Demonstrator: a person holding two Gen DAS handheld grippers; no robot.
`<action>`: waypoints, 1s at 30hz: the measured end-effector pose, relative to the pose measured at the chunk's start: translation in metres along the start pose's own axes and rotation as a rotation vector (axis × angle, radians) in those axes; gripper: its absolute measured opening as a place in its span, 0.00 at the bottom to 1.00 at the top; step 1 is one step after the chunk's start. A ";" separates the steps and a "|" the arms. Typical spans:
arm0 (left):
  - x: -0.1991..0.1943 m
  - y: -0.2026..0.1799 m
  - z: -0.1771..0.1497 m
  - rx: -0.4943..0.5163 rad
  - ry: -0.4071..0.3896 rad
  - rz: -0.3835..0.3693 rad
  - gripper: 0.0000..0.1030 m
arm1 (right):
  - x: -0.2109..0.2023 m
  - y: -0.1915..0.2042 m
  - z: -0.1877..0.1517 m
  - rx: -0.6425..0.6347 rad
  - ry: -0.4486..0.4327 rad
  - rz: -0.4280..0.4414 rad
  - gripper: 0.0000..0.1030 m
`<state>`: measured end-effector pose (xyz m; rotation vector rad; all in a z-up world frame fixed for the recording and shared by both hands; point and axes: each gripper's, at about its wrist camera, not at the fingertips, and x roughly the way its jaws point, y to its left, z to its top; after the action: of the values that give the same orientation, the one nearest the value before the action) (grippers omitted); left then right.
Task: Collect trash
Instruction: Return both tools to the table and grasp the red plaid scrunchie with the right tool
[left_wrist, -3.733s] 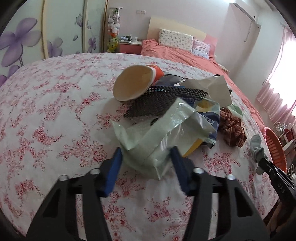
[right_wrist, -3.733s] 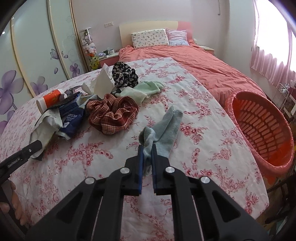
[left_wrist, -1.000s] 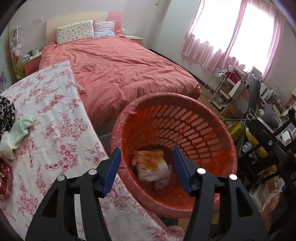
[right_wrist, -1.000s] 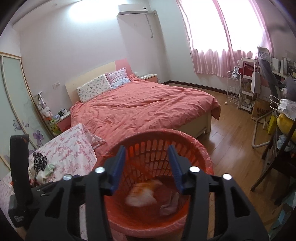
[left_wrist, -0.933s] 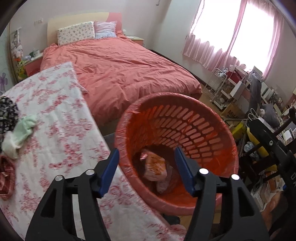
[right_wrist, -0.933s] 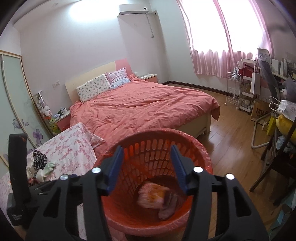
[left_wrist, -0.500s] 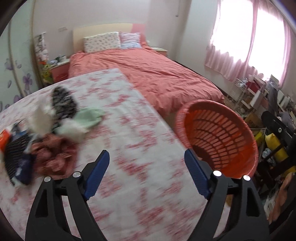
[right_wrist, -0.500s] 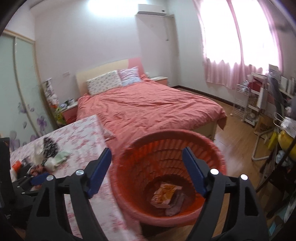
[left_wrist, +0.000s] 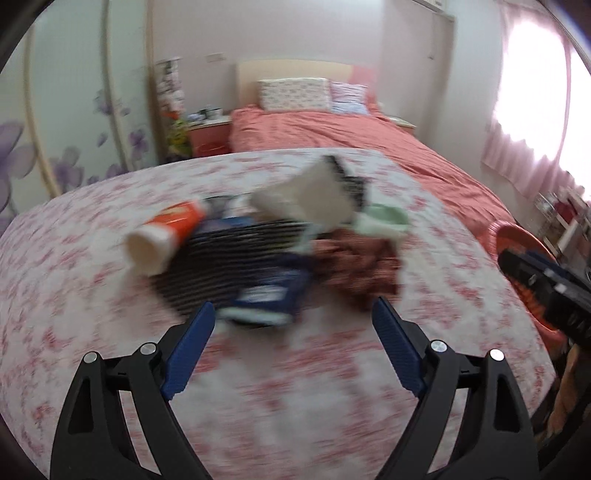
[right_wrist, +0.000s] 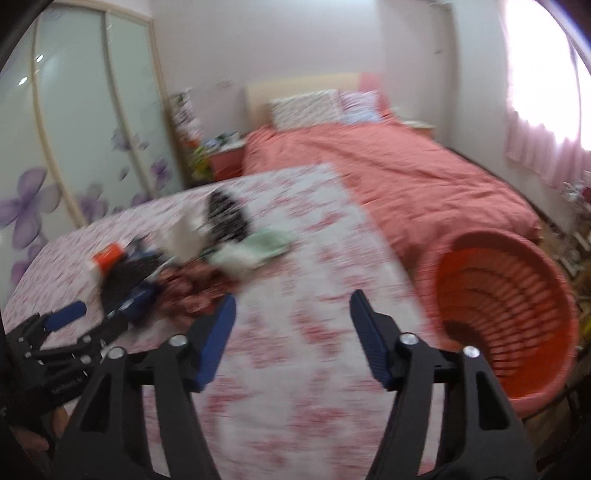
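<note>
My left gripper (left_wrist: 291, 325) is open and empty, just short of a blurred pile on the floral cloth: an orange-and-white paper cup (left_wrist: 164, 236), a black mesh piece (left_wrist: 229, 266), a dark blue packet (left_wrist: 273, 291), white crumpled paper (left_wrist: 306, 199), red plaid cloth (left_wrist: 354, 266) and pale green cloth (left_wrist: 384, 219). My right gripper (right_wrist: 291, 317) is open and empty above the cloth. The pile, with its cup (right_wrist: 107, 256), lies at its left, and the orange basket (right_wrist: 506, 295) at its right.
The floral-covered table (left_wrist: 74, 280) drops off at the right by the basket (left_wrist: 517, 236). A bed with a salmon cover (right_wrist: 388, 173) stands behind. Sliding wardrobe doors (right_wrist: 74, 122) with purple flowers line the left wall. The right gripper (left_wrist: 546, 284) shows at the left view's right edge.
Both grippers have swung left from over the orange basket back to the table. The left one now faces the pile closely. Both stay open and empty.
</note>
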<state>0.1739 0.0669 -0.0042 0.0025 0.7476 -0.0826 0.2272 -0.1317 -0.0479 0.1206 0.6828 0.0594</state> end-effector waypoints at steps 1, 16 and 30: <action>-0.001 0.010 -0.001 -0.019 0.001 0.010 0.83 | 0.008 0.013 -0.002 -0.015 0.021 0.022 0.52; -0.003 0.082 -0.022 -0.126 0.035 0.034 0.83 | 0.073 0.108 0.002 -0.125 0.132 0.067 0.43; 0.006 0.064 -0.021 -0.120 0.060 -0.072 0.83 | 0.067 0.084 -0.012 -0.137 0.153 0.040 0.10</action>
<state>0.1691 0.1313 -0.0251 -0.1364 0.8122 -0.1067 0.2699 -0.0410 -0.0880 -0.0026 0.8264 0.1544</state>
